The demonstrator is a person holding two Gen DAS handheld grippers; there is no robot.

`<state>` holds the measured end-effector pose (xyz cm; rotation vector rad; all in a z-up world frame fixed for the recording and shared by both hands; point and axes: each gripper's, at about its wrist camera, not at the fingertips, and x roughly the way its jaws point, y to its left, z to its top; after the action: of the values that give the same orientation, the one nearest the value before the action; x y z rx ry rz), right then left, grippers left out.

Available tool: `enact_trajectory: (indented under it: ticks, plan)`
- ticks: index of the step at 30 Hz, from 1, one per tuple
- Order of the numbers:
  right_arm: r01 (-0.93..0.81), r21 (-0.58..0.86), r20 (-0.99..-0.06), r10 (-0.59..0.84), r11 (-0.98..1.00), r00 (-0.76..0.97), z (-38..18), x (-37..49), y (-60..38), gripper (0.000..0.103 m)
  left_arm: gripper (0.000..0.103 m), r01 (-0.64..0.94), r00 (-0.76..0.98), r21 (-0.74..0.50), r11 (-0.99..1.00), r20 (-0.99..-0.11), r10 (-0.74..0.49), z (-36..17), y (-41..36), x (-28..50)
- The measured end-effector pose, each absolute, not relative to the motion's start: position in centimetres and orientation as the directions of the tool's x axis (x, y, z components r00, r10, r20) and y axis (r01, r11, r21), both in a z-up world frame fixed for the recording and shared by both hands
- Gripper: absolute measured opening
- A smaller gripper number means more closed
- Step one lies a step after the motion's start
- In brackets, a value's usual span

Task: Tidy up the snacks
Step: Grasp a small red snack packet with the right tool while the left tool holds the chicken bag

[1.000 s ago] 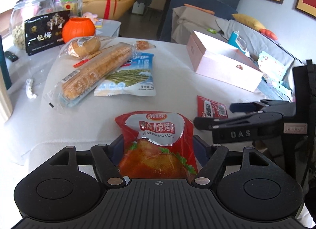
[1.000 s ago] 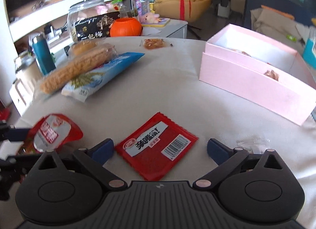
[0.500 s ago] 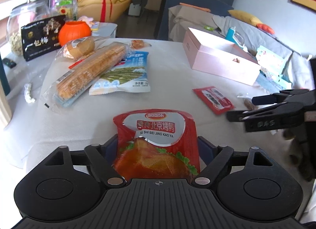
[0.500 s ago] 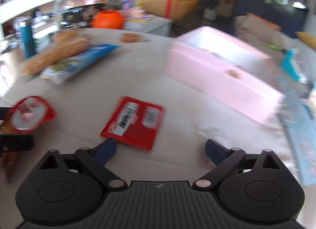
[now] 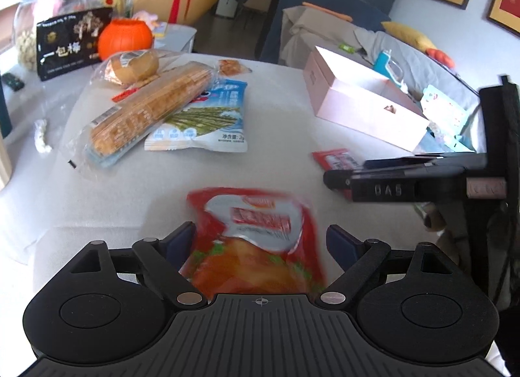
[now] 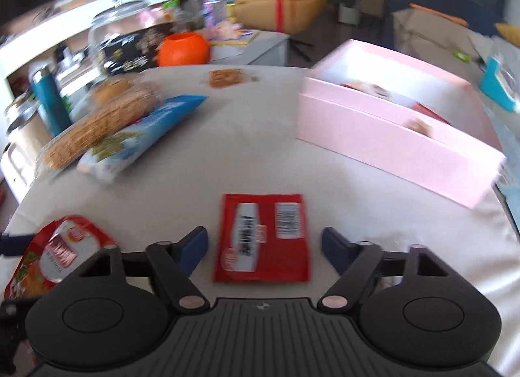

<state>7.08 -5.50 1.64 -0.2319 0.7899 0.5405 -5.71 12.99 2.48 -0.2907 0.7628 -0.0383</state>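
A red roast-duck pouch (image 5: 256, 240) lies on the white table between the fingers of my left gripper (image 5: 260, 240). Its jaws are opening, and the right pad stands clear of the pouch. A flat red packet (image 6: 260, 237) lies between the fingers of my right gripper (image 6: 265, 247). Those jaws are closing, with a gap left on both sides of the packet. In the left wrist view the right gripper (image 5: 347, 170) reaches in from the right over the flat red packet (image 5: 334, 159). The open pink box (image 6: 390, 136) stands behind it with a few snacks inside.
At the back left lie a long cracker pack (image 5: 146, 114), a blue-and-white bag (image 5: 208, 123), a bagged bun (image 5: 133, 65) and a small orange snack (image 5: 230, 67). An orange pumpkin pot (image 5: 125, 36), a black bag (image 5: 71, 42) and a teal bottle (image 6: 50, 101) stand beyond.
The left jaws have spread away from the duck pouch, which now looks blurred and lower. The right gripper swung right and back; its jaws have narrowed around the flat red packet.
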Motion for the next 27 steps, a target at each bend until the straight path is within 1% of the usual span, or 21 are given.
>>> enact_trajectory:
  ticks: [1, 4, 7, 8, 11, 13, 14, 15, 16, 18, 19, 21, 27]
  plan:
    - [-0.559, -0.018, -0.724, 0.374, 0.829, 0.579, 1.8, 6.7, -5.1, 0.058, 0.091, -0.062, 0.719, -0.256, 0.965, -0.682, -0.135, 2.5, 12.9, -5.2]
    - [-0.589, -0.034, -0.732, 0.381, 0.807, 0.565, 2.3, 5.9, -4.8, 0.057, 0.091, -0.029, 0.698, -0.169, 0.985, -0.709, -0.101, 2.5, 11.8, -4.1]
    - [-0.577, -0.034, -0.726, 0.377, 0.816, 0.575, 2.8, 5.5, -6.3, 0.056, 0.090, 0.069, 0.662, -0.014, 0.998, -0.747, -0.056, 2.3, 9.9, -4.2]
    - [-0.568, -0.034, -0.721, 0.373, 0.822, 0.584, 3.0, 5.4, -7.1, 0.056, 0.090, 0.093, 0.659, 0.011, 0.996, -0.751, -0.053, 2.3, 9.5, -4.5]
    - [-0.535, -0.041, -0.709, 0.353, 0.844, 0.611, 3.4, 5.3, -9.2, 0.056, 0.090, 0.094, 0.647, -0.013, 0.995, -0.760, -0.071, 2.4, 10.0, -4.5]
    - [-0.517, -0.051, -0.701, 0.338, 0.854, 0.628, 3.6, 5.2, -10.2, 0.056, 0.087, 0.087, 0.646, -0.019, 0.996, -0.760, -0.071, 2.6, 10.1, -4.5]
    - [-0.514, -0.050, -0.698, 0.339, 0.856, 0.631, 3.7, 5.2, -10.5, 0.056, 0.084, 0.094, 0.651, -0.022, 0.995, -0.755, -0.078, 2.7, 10.0, -4.6]
    - [-0.515, -0.045, -0.694, 0.344, 0.856, 0.632, 3.8, 5.1, -10.9, 0.056, 0.079, 0.105, 0.657, -0.024, 0.994, -0.749, -0.088, 2.8, 9.9, -4.8]
    - [-0.516, -0.039, -0.689, 0.351, 0.856, 0.634, 4.0, 4.9, -11.2, 0.056, 0.078, 0.117, 0.660, -0.025, 0.993, -0.745, -0.097, 3.0, 9.7, -5.1]
    - [-0.521, -0.035, -0.672, 0.366, 0.853, 0.644, 4.5, 4.3, -11.8, 0.056, 0.072, 0.136, 0.676, -0.006, 0.991, -0.730, -0.098, 3.7, 9.4, -5.7]
    - [-0.523, -0.036, -0.663, 0.371, 0.852, 0.650, 4.8, 4.1, -12.1, 0.056, 0.071, 0.140, 0.686, 0.003, 0.990, -0.722, -0.095, 4.1, 9.3, -6.0]
    - [-0.522, -0.037, -0.644, 0.379, 0.852, 0.664, 5.4, 3.7, -12.7, 0.056, 0.067, 0.138, 0.704, -0.008, 0.990, -0.703, -0.103, 4.8, 9.3, -6.3]
    - [-0.493, -0.020, -0.605, 0.383, 0.870, 0.698, 6.9, 3.7, -14.6, 0.056, 0.063, 0.152, 0.753, -0.042, 0.988, -0.643, -0.143, 6.9, 8.5, -5.8]
